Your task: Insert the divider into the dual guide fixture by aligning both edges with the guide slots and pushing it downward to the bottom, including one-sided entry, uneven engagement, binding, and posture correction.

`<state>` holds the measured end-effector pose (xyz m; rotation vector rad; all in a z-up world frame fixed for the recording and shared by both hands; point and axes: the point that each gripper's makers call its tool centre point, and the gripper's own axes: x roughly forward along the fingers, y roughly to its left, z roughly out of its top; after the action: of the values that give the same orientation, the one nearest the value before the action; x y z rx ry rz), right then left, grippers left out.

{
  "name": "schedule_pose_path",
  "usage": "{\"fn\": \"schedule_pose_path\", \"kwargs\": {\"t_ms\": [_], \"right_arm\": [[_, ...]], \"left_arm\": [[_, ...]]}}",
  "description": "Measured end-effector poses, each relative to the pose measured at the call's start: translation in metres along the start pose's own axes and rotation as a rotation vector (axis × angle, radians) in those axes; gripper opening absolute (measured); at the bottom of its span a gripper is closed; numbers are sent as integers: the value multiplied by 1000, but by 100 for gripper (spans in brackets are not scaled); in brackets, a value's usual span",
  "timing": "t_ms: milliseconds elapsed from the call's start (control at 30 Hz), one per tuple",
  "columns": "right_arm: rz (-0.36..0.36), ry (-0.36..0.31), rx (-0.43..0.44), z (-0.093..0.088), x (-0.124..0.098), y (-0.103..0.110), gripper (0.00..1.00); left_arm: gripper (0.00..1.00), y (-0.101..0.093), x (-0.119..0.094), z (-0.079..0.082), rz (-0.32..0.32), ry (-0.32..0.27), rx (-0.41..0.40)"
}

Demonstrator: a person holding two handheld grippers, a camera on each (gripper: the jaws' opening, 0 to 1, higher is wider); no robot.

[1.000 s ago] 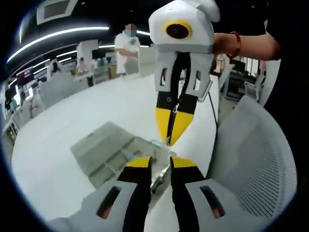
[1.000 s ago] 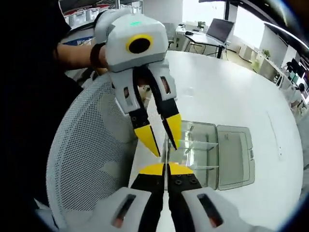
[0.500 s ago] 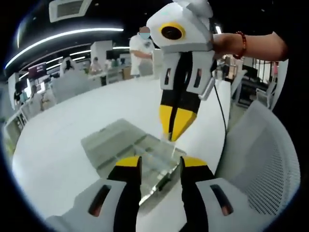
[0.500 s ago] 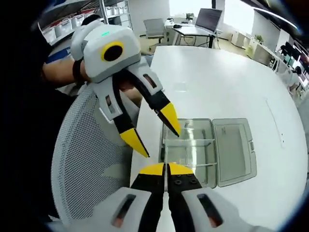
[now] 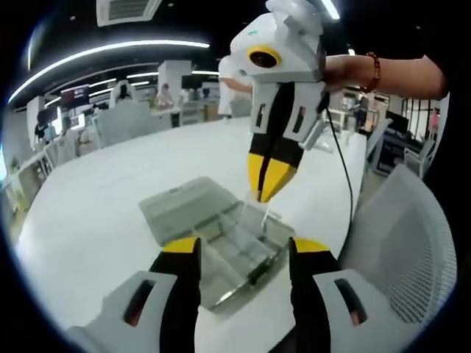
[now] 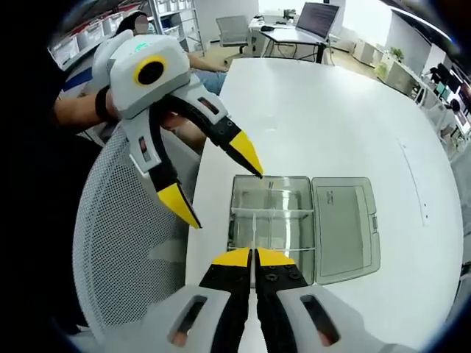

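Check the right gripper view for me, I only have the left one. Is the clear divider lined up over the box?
Observer: There the thin clear plastic divider stands edge-on from the shut right hand-held gripper, over the clear plastic box's middle section, between two cross walls.
Operator: Lid in the way?
Observer: No. The clear hinged lid lies open flat on the white table, on the side away from the white mesh chair.
Operator: Left one?
Observer: The left hand-held gripper is wide open, one yellow tip at the box's chair-side corner; contact unclear.
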<state>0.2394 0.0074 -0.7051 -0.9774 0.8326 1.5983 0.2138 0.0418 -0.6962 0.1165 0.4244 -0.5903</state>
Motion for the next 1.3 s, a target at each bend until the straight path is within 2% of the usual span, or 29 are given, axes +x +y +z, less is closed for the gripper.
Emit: {"fn": "schedule_pose_path", "kwargs": {"t_ms": [133, 400, 567, 767, 1033, 1300], "right_arm": [[5, 9, -6, 2, 0, -4, 0], [11, 53, -42, 6, 6, -13, 0], [16, 75, -65, 5, 11, -13, 0], [11, 87, -72, 3, 12, -17, 0], [9, 77, -81, 7, 15, -18, 0], [27, 101, -83, 5, 22, -16, 0]], "left_arm": [[50, 3, -2, 6, 10, -30, -16], [54, 4, -4, 6, 18, -40, -18], [69, 8, -4, 6, 39, -54, -37], [74, 10, -5, 6, 48, -60, -42], [74, 10, -4, 4, 50, -56, -44], [74, 11, -5, 4, 56, -61, -53]]}}
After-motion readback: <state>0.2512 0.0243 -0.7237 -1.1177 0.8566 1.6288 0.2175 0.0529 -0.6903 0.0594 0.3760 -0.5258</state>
